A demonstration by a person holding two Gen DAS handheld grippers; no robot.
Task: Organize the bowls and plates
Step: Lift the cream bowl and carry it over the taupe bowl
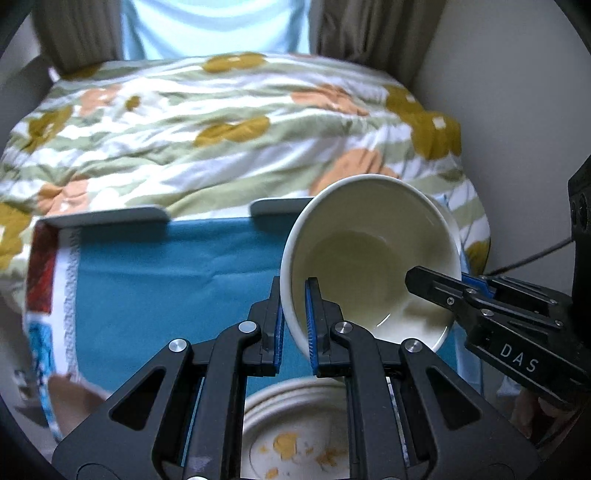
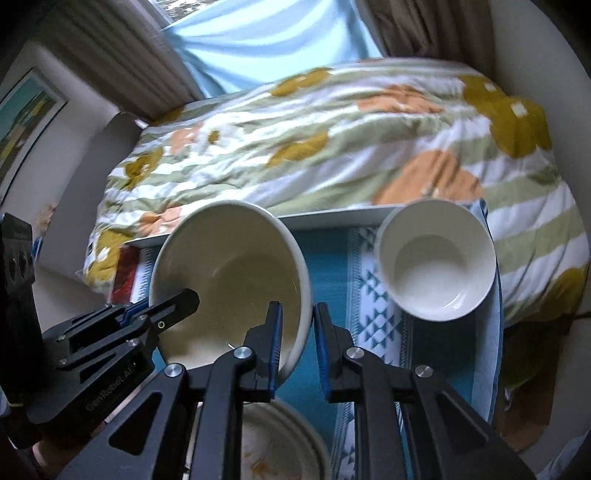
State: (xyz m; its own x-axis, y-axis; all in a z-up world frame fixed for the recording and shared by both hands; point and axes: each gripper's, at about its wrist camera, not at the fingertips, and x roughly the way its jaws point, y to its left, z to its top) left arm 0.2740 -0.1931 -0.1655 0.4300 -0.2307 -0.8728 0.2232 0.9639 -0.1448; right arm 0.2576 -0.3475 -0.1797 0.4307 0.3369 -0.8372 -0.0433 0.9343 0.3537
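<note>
A cream bowl (image 1: pixel 369 254) is held up, tilted, above the blue cloth (image 1: pixel 177 280). My left gripper (image 1: pixel 293 295) is shut on its left rim. My right gripper (image 2: pixel 297 317) straddles the bowl's right rim (image 2: pixel 229 273), one finger inside, one outside with a gap; it looks slightly open. Its finger also shows in the left wrist view (image 1: pixel 443 288). A dirty plate (image 1: pixel 295 439) with yellow food scraps lies below the grippers. A second, smaller white bowl (image 2: pixel 436 258) sits upright on the cloth at the right.
The blue patterned cloth covers a tray table (image 2: pixel 332 218) standing in front of a bed with a flowered quilt (image 1: pixel 229 122). Curtains (image 1: pixel 221 26) hang behind. A wall (image 1: pixel 517 92) is at the right.
</note>
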